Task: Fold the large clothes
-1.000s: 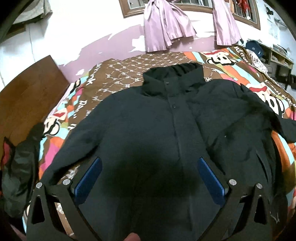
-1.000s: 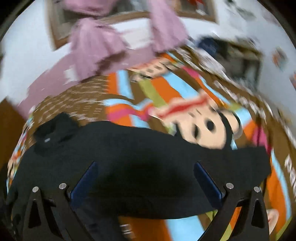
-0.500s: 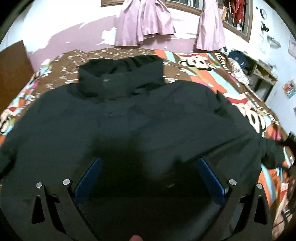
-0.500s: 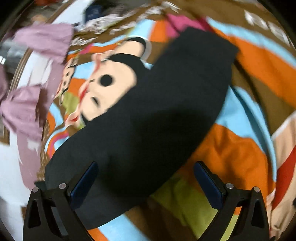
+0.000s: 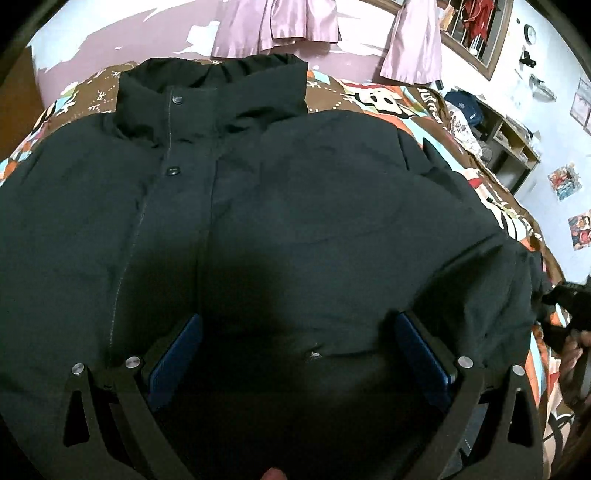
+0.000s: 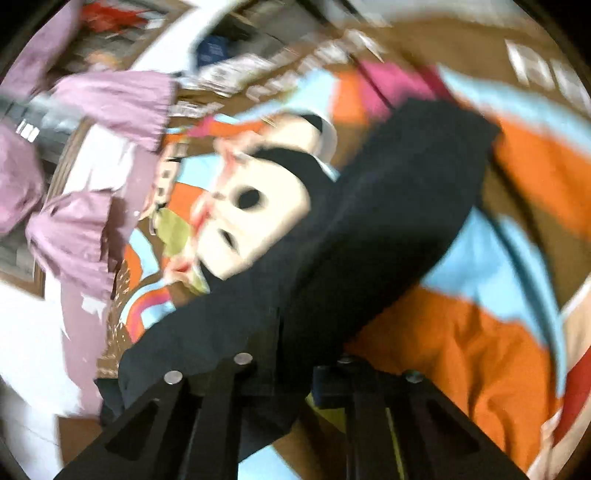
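Observation:
A large black jacket (image 5: pixel 295 184) lies front-up and buttoned on a bright cartoon bedspread (image 5: pixel 369 96), its collar toward the wall. My left gripper (image 5: pixel 297 321) hovers low over the chest, open, with its blue pads spread wide and nothing gripped. In the right wrist view the black sleeve (image 6: pixel 388 206) stretches away over the bedspread (image 6: pixel 461 350). My right gripper (image 6: pixel 291 354) has its jaws closing on the near part of that sleeve, with dark fabric pinched between them. The view is blurred by motion.
Pink curtains (image 5: pixel 280 22) hang on the wall behind the bed. An open shelf unit (image 5: pixel 513 144) with a dark cap stands to the right. A hand on the other gripper (image 5: pixel 569 314) shows at the jacket's right sleeve end.
The left gripper dropped closer over the jacket's chest and stayed open. The right gripper rolled, moved along the sleeve, and its wide jaws came together on the fabric.

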Demonstrator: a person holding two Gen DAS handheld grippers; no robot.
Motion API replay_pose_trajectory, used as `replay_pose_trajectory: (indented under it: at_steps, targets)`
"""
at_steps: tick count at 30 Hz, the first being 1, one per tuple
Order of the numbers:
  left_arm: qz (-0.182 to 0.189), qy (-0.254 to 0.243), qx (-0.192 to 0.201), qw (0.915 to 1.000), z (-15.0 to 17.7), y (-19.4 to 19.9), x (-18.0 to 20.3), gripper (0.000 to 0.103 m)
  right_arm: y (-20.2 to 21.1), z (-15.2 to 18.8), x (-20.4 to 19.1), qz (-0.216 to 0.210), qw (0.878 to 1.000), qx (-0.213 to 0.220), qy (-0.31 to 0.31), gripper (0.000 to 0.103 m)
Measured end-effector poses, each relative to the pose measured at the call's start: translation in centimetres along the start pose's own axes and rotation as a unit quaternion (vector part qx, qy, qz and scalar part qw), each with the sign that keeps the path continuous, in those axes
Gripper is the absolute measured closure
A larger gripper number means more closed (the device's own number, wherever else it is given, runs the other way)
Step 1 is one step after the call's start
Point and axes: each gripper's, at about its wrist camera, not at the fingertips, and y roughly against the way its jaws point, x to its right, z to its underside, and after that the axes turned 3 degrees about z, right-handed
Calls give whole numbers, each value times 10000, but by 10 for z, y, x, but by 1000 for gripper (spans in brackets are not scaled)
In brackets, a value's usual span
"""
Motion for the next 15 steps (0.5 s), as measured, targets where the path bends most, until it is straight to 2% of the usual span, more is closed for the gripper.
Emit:
replay_pose_trajectory:
  at_steps: [2, 4, 5, 7, 9, 11, 12, 13, 15]
  targets:
    - [19, 34, -68, 10000, 0, 2, 0, 2, 23, -3, -41, -84, 9969, 432, 658, 94]
    - [57, 113, -155, 9998, 0, 11, -5, 2, 47, 4, -91, -183, 9846, 887, 1494, 94]
    - [51, 140, -148, 9998, -1, 17, -9, 2, 60, 14, -117, -289, 9736, 1120, 1968, 94]
    - [-69, 143, -68, 9999, -1, 32, -16, 2, 76, 41, -168, -486, 9440, 1472, 2911, 94]
    - [-168, 175, 136, 9996, 4, 55, -31, 2, 92, 94, -224, -748, 8904, 1774, 4125, 94]
    - [-165, 309, 333, 9988, 13, 78, -47, 2, 92, 148, -261, -937, 8369, 1845, 5068, 94]
    - [-145, 402, 405, 9983, 18, 89, -57, 2, 91, 177, -273, -1029, 8091, 1817, 5493, 94]
    - [-115, 511, 450, 9976, 25, 101, -69, 2, 88, 214, -283, -1113, 7749, 1734, 5976, 94]
    - [-105, 727, 563, 9957, 36, 123, -93, 2, 76, 271, -287, -1246, 7309, 1347, 6574, 94]
